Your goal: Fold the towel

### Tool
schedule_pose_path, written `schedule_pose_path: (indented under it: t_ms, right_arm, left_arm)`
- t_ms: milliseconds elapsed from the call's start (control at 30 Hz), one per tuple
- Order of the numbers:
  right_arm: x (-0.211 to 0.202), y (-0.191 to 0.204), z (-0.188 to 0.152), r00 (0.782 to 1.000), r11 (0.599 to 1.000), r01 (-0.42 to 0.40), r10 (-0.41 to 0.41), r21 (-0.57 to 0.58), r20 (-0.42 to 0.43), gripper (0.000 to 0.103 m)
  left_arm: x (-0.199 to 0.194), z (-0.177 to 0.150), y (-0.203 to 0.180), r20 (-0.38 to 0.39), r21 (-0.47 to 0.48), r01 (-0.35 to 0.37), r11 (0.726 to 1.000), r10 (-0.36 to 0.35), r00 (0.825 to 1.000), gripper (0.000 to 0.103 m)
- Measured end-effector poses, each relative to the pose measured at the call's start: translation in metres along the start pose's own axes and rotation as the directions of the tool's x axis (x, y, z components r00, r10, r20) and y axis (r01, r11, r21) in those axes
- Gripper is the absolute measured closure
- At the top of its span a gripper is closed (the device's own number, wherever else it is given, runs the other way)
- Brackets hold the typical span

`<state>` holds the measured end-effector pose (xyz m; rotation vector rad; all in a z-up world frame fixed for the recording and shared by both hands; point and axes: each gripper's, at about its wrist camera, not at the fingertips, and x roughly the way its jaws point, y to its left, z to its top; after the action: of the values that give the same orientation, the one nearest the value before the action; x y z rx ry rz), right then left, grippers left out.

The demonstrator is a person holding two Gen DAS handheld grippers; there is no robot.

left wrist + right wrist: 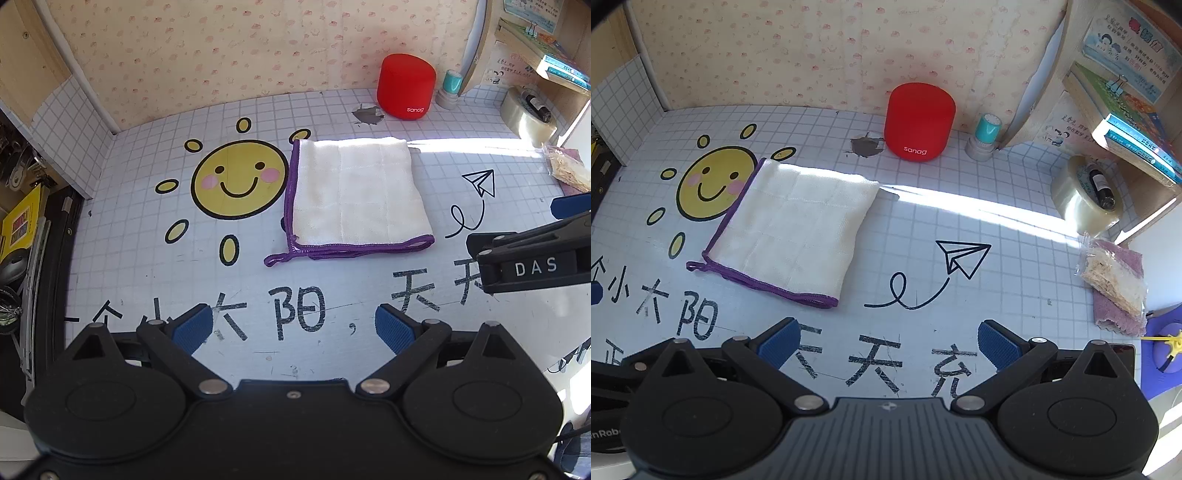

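Towel (354,192) folded, centre frame | left gripper (295,326), right gripper (886,341) both released, empty | next: pinch the purple-hemmed corners together, lift evenly

The towel (790,225) is soft, matt white cloth with a faint woven grid and a purple stitched hem. The desk surface (960,229) looks smooth, a slightly sheeny printed sheet, scuffed and torn near the red speaker (919,122), which has a matt, rubbery-looking skin. The tape roll (1078,206) is glossy clear plastic. Both grippers' finger pads (194,328) are ribbed blue, their frames matt black plastic.
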<state>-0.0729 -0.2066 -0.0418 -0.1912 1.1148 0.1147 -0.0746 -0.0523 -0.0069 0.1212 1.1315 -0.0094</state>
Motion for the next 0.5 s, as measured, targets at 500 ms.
schedule_pose_path:
  t_ms: [500]
  right_arm:
    - [0.0029, 0.0006, 0.0005, 1.0, 1.0, 0.011, -0.011, -0.012, -0.011, 0.0]
  left_arm:
    - [0.0025, -0.0008, 0.0028, -0.012, -0.007, 0.024, 1.0, -0.024, 1.0, 0.008]
